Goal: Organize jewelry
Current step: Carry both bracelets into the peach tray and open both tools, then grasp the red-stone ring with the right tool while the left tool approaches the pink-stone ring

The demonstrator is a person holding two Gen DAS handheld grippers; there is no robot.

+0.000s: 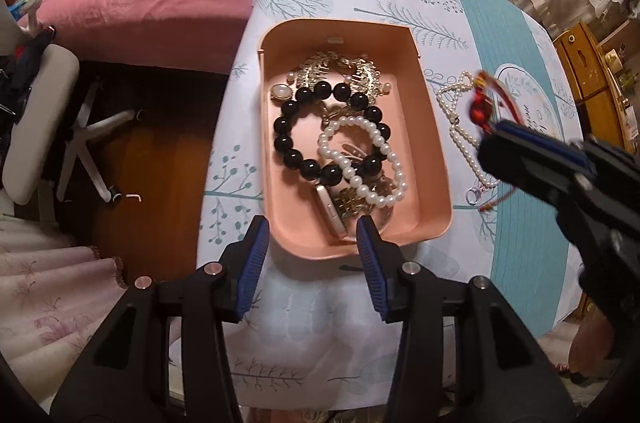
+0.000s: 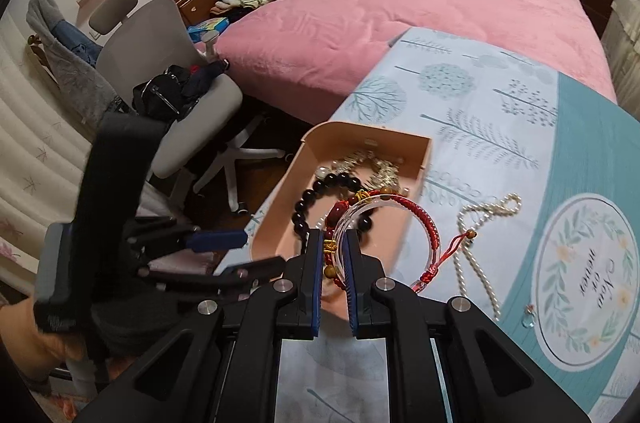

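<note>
My right gripper [image 2: 334,255] has its jaws clamped on a clear bangle wrapped with red cord [image 2: 387,219], held over the pink tray [image 1: 430,127]. My left gripper [image 1: 312,255] hangs at the tray's near rim, jaws apart, empty. A pearl necklace [image 2: 476,235] lies on the counter [image 2: 500,127] beside the tray.

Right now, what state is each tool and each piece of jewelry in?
Left tool: open, empty, at the tray's near edge.
Right tool: shut on the red braided cord bracelet and a clear bangle, held above the tray.
Pink plastic tray: open-topped, holding jewelry.
Black bead bracelet: lying in the tray.
White pearl bracelet: in the tray, overlapping the black one.
Long pearl necklace: loose on the tablecloth, outside the tray.
</note>
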